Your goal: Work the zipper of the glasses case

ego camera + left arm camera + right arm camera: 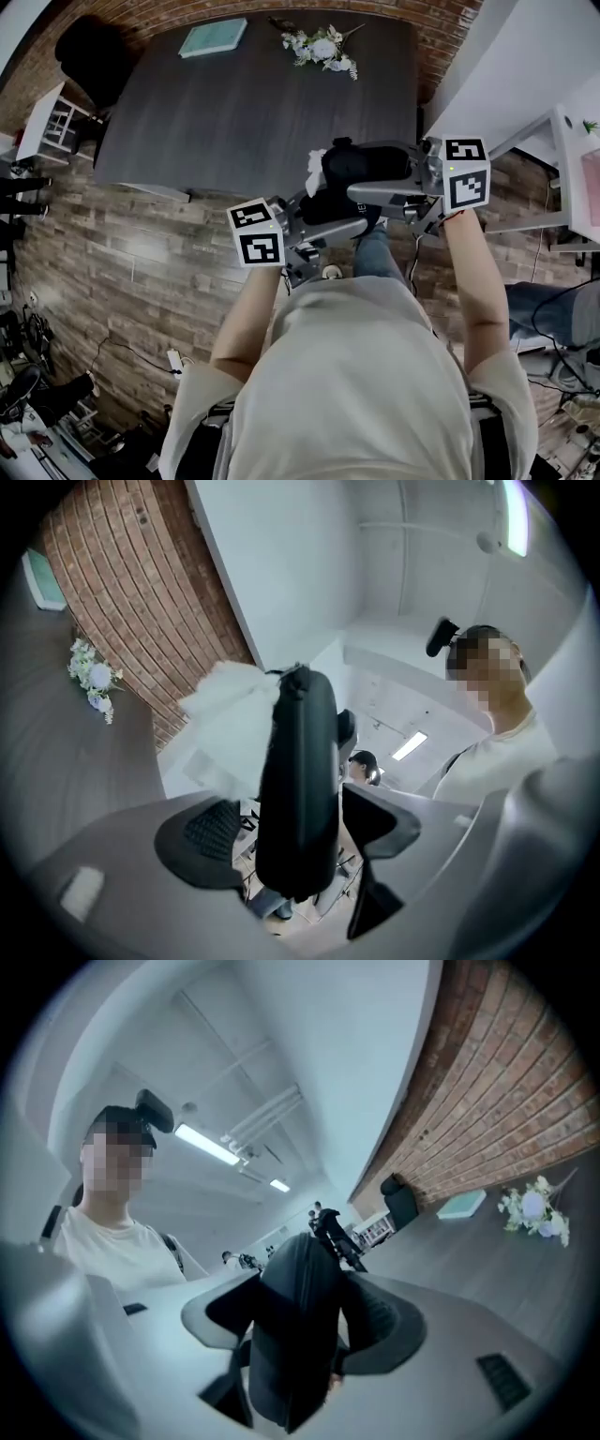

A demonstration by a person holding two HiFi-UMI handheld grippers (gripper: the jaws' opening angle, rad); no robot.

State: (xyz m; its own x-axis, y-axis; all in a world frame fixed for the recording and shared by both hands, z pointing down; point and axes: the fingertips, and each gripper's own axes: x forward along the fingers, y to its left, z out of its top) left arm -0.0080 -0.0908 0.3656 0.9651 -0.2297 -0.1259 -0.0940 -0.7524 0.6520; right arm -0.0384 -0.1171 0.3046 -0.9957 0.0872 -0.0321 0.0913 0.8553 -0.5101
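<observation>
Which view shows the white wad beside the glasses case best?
The left gripper view: the white wad is large and close, beside the glasses case. The head view shows it only as a small patch by the case. The right gripper view shows the case but no wad.

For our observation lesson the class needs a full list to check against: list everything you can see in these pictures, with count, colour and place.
table: one, dark grey, ahead of the person
book: one, pale teal, on the table's far edge
flowers: one bunch, white, on the table right of the book
chair: one, black, at the table's far left corner
floor: one, brown planks, around the table
glasses case: one, black, in the air between both grippers
cloth: one, white, against the case
right gripper: one, grey, jaws shut on the case
left gripper: one, grey, jaws open around the case, not pressing
arms: two, pale short sleeves, one behind each gripper
</observation>
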